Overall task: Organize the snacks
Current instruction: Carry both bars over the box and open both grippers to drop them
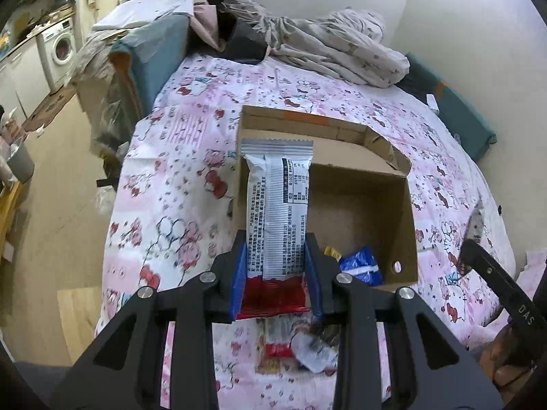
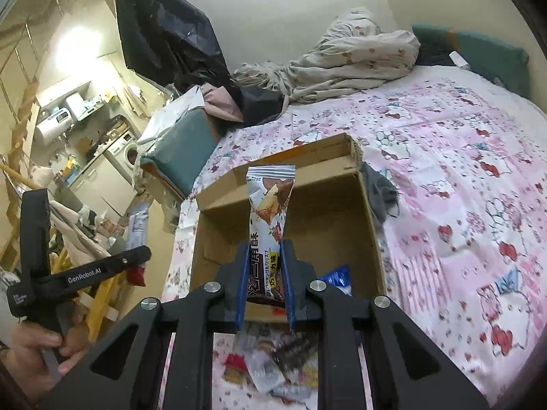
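**Two snack bars held over the open box on the bed**

A bed (image 1: 427, 171) with a pink cartoon-print sheet fills the scene, a crumpled duvet (image 1: 335, 44) at its far end and a kitchen corner with a washing machine (image 1: 63, 46) off to the left. In the middle of the sheet sits an open cardboard box (image 1: 408, 225), already holding a blue packet (image 1: 360, 264) in its near corner.

The left tongs (image 1: 276, 266) are closed on a white-and-red snack bar (image 1: 277, 201), gripped near its red end. The right tongs (image 2: 265, 273) are closed on a chocolate wafer bar (image 2: 270, 201), gripped at its lower half. Each bar's long axis runs straight forward from its tongs, free end pointing away toward the far wall of the box.

What matters for the coming move: the box lies directly ahead of and below both tongs, so each bar seems to hang over or just short of the near rim. The left bar lines up with the box's left wall, the right bar nearer its middle. Neither arm looks clearly closer. More loose snacks (image 2: 270, 372) lie on the sheet below the tongs, on the near side of the box.
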Available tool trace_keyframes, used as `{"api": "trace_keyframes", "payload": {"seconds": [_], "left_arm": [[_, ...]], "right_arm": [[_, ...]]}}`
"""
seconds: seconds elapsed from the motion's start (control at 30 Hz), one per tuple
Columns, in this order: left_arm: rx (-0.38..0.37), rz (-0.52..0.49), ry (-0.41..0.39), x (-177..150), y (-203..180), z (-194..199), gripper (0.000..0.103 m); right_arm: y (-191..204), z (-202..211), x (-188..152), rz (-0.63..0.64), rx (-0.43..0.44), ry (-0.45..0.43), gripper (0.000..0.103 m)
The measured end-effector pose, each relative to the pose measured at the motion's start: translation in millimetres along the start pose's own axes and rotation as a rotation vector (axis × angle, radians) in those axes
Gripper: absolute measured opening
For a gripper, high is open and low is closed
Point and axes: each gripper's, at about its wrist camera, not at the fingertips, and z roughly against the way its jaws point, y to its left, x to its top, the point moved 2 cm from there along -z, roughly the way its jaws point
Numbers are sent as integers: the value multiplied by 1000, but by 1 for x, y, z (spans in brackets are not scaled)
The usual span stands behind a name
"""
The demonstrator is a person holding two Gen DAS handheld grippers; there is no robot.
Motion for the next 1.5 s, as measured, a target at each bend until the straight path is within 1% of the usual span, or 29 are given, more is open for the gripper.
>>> {"api": "trace_keyframes", "payload": {"seconds": [0.13,0.2,0.23,0.27,0.3,0.33,0.4,0.5,0.6,0.77,0.9,1.03,1.3,1.4,1.5], "left_arm": [[-6,-17,2,13,-11,-19,27],[-10,-25,10,20,-17,-36,27],[-11,-23,16,20,-18,-42,27],[-20,-16,25,20,-19,-52,27],[-30,-12,37,18,-19,-62,27],[-29,-8,48,16,-18,-71,27],[-22,-12,57,9,-17,-84,27],[6,-20,44,5,-15,-95,27],[22,-28,26,5,-12,-98,27],[8,-47,31,2,-14,-105,27],[12,-73,22,-2,-18,-105,27],[6,-69,32,-4,-18,-108,28],[1,-82,25,-8,-19,-107,28],[11,-88,25,-8,-20,-108,30],[22,-97,21,-10,-21,-108,33]], "right_arm": [[-3,-26,13,16,7,8,19],[-6,-39,15,20,18,20,19],[-11,-52,14,12,63,33,19],[-15,-57,12,2,84,37,19],[-22,-65,7,-23,94,42,19],[-33,-76,-2,-58,100,70,19],[-42,-89,-11,-74,65,109,19],[-44,-104,-16,-41,41,150,19],[-45,-109,-16,-43,33,158,19],[-47,-120,-16,-41,10,182,19],[-47,-123,-20,-40,-5,191,19],[-48,-124,-21,-50,-2,198,19],[-49,-125,-22,-50,-18,203,19],[-48,-124,-22,-47,-14,200,22],[-46,-123,-21,-36,-17,194,22]]}}
